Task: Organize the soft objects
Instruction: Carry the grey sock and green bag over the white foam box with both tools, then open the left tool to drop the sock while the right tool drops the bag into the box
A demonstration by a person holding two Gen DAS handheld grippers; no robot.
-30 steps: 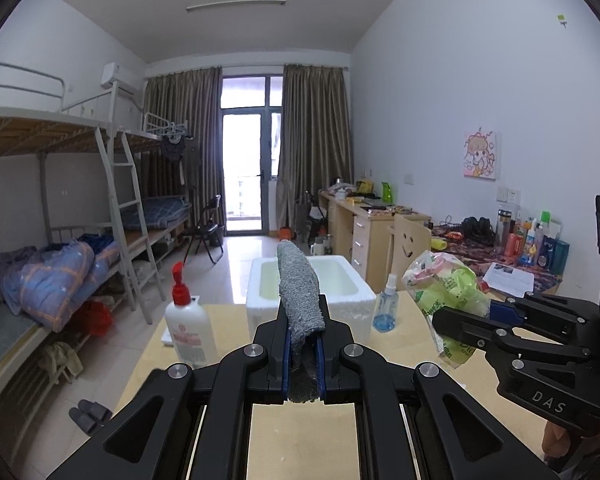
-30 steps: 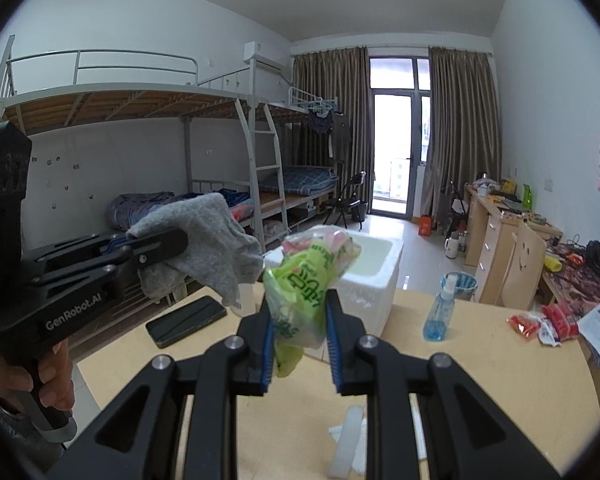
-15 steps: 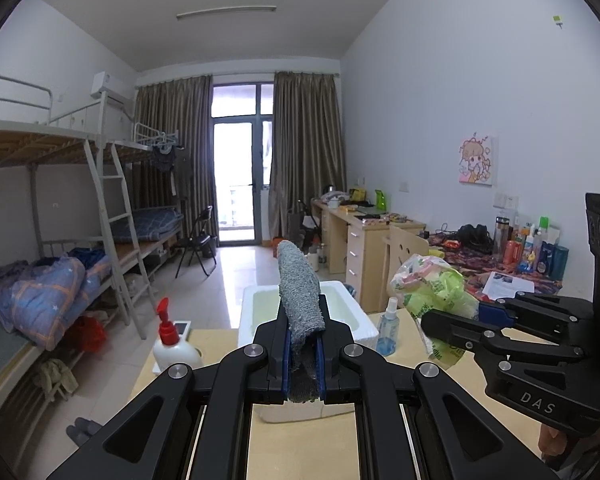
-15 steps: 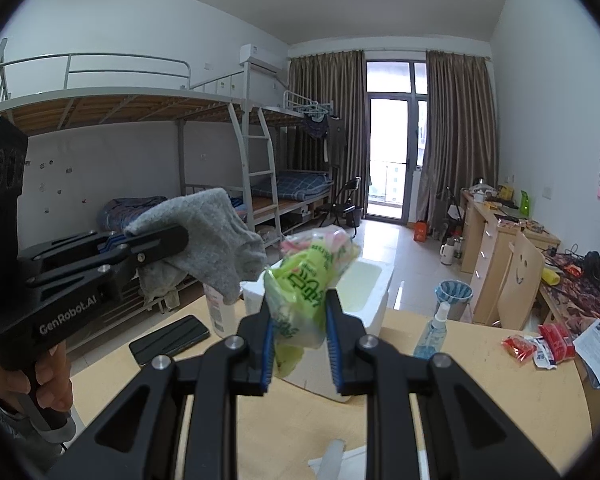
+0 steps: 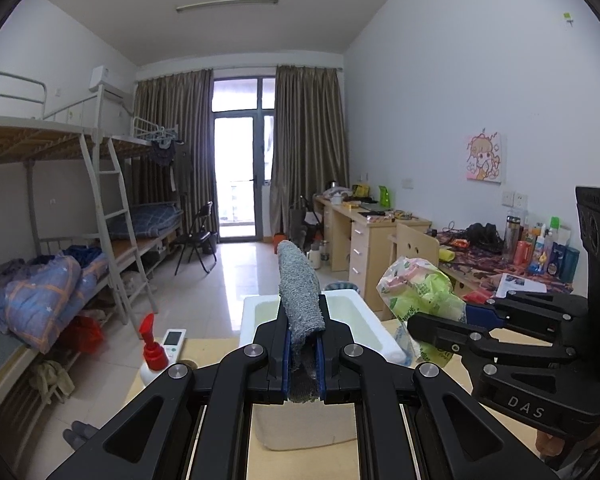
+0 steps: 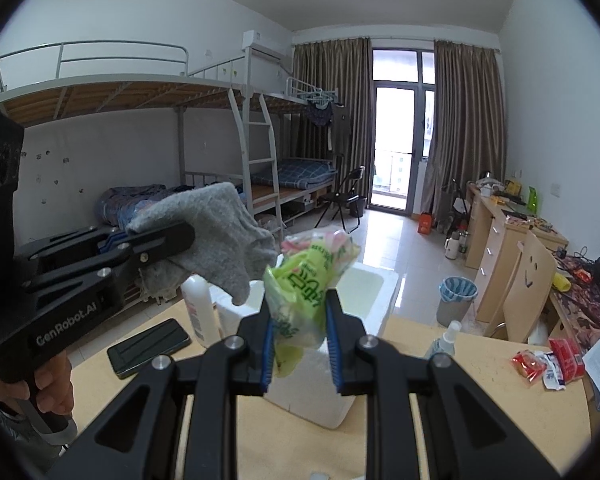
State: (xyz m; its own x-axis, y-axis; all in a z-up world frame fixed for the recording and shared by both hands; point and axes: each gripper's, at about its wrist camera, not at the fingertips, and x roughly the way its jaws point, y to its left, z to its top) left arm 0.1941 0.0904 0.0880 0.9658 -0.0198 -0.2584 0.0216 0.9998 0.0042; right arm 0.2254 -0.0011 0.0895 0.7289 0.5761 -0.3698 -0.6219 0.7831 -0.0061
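Left gripper (image 5: 303, 354), at the bottom centre of its own view, is clamped on a grey knitted cloth (image 5: 300, 300) that stands up between the blue pads and folds over their tips. In the right wrist view the same cloth (image 6: 216, 244) hangs loosely from that gripper at the left of the frame, in front of the bunk beds. Right gripper (image 6: 299, 344), low in the centre of its view, is closed on a crumpled green and pink plastic bag (image 6: 306, 292); the bag bulges above the pads and a little of it hangs below them. Both held things sit just above a white foam box (image 6: 370, 292), open at the top, which stands on a light wooden table (image 6: 480, 376). Left of the box are a white bottle (image 6: 199, 312) and a dark phone (image 6: 148, 348) lying flat. To the right are a clear spray bottle (image 6: 446, 340) and, further right, red snack packets (image 6: 548, 362). At the lower left edge a hand (image 6: 54, 388) grips the left gripper's handle.
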